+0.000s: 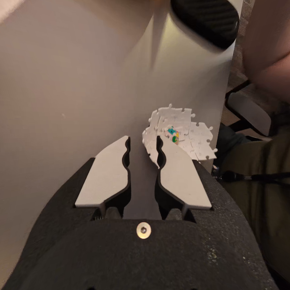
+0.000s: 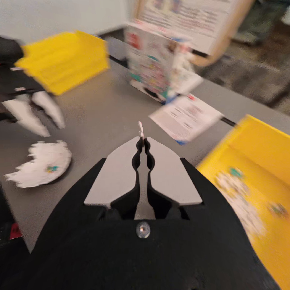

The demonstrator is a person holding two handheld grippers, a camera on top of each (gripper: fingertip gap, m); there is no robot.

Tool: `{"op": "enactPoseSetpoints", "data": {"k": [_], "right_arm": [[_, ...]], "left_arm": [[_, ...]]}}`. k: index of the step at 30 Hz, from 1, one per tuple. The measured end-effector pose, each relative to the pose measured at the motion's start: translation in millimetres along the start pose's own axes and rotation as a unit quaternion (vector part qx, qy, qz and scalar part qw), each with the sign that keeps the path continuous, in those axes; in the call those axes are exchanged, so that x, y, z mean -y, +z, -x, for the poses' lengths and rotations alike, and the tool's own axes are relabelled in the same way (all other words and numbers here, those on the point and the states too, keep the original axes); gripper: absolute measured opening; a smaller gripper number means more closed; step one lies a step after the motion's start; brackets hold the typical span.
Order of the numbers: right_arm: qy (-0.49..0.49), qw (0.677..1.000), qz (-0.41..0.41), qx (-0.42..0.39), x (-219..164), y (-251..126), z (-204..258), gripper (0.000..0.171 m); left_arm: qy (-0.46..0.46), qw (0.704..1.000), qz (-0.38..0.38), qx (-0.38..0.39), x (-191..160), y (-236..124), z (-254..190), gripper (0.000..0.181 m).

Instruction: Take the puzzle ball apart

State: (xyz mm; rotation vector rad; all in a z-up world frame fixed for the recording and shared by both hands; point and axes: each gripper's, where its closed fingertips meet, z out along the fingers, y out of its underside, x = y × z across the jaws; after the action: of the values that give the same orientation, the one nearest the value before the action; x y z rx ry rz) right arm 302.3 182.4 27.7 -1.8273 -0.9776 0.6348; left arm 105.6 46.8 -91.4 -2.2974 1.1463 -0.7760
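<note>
Your right gripper (image 2: 143, 138) pinched 1 puzzle piece (image 2: 140, 129), yellow bin (image 2: 235, 138) lay lower right; left gripper (image 1: 143, 138), fingers apart & empty, sat nearer the half shell (image 1: 180, 135).

1. A grey table (image 2: 97, 119) lies under my view, its top matte and plain.
2. Behind it stands a pale wall (image 2: 47, 15) with a dark skirting at its foot.
3. The floor (image 2: 244, 75) past the far edge is mottled grey-brown carpet.
4. Beside the table I see a chair (image 1: 249, 114) with a grey seat and dark frame.
5. The light is soft and warm.
</note>
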Motion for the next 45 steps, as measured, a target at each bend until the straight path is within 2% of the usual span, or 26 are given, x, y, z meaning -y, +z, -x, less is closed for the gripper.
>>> {"op": "enactPoseSetpoints", "data": {"k": [1,3,6,10,12,14,15,17,19,20,21,22,23,24,25,26,29,33,35,38,41,45], "right_arm": [[0.037,0.998,0.04,-0.034,-10,-9,-34,0.002],[0.12,0.984,0.12,-0.05,-42,-16,-86,0.003],[0.205,0.959,0.182,-0.07,-87,-16,-133,0.003],[0.245,0.942,0.206,-0.103,-134,-10,-168,0.004],[0.262,0.928,0.23,-0.131,-155,-11,-182,0.022],[0.232,0.928,0.228,-0.182,-154,-19,-190,0.022],[0.199,0.933,0.208,-0.214,-139,-23,-188,0.021],[0.104,0.951,0.127,-0.263,-85,-27,-155,0.017],[-0.013,0.973,0.03,-0.229,-28,-8,-81,0.015],[-0.076,0.982,-0.014,-0.175,-9,12,-34,0.014],[-0.121,0.989,-0.026,-0.081,-4,38,19,0.015],[-0.126,0.992,-0.002,0.015,-12,64,66,0.024],[-0.118,0.986,0.033,0.114,-25,85,109,0.034],[-0.115,0.97,0.064,0.205,-39,100,147,0.032],[-0.114,0.954,0.082,0.265,-50,113,173,0.023],[-0.114,0.943,0.095,0.299,-60,125,190,0.023],[-0.106,0.908,0.151,0.377,-84,144,219,0.024],[-0.126,0.884,0.199,0.404,-100,150,222,0.021],[-0.13,0.863,0.223,0.435,-107,143,225,0.014],[-0.128,0.859,0.199,0.453,-103,145,230,0.011],[-0.132,0.849,0.228,0.457,-113,145,230,0.006],[-0.136,0.857,0.191,0.459,-108,139,223,0.003]], "left_arm": [[-0.013,1.0,0.007,-0.015,-7,5,0,0.029],[-0.034,0.998,0.006,-0.047,-12,14,-1,0.028],[-0.04,0.997,0.011,-0.069,-11,23,0,0.027],[-0.038,0.996,0.012,-0.074,-9,21,1,0.024],[-0.051,0.995,0.022,-0.08,-16,19,0,0.024],[-0.058,0.995,0.025,-0.075,-22,18,2,0.023],[-0.062,0.995,0.025,-0.074,-25,18,2,0.023],[-0.07,0.994,0.031,-0.078,-30,18,1,0.023],[-0.08,0.992,0.039,-0.088,-34,20,-2,0.023],[-0.084,0.991,0.043,-0.093,-35,21,-3,0.023],[-0.087,0.99,0.049,-0.096,-36,23,-4,0.023],[-0.089,0.99,0.052,-0.097,-37,24,-4,0.022],[-0.092,0.99,0.053,-0.096,-37,24,-4,0.022],[-0.098,0.989,0.054,-0.098,-37,24,-4,0.022],[-0.103,0.988,0.054,-0.1,-37,24,-4,0.022],[-0.109,0.988,0.053,-0.1,-37,23,-3,0.022],[-0.121,0.987,0.052,-0.097,-41,19,-2,0.022],[-0.133,0.984,0.044,-0.11,-40,16,-5,0.022],[-0.133,0.982,0.053,-0.119,-39,20,-9,0.022],[-0.118,0.981,0.087,-0.126,-43,29,-15,0.016],[-0.102,0.981,0.111,-0.122,-46,35,-16,0.006],[-0.114,0.98,0.093,-0.135,-38,36,-15,0.003]]}}
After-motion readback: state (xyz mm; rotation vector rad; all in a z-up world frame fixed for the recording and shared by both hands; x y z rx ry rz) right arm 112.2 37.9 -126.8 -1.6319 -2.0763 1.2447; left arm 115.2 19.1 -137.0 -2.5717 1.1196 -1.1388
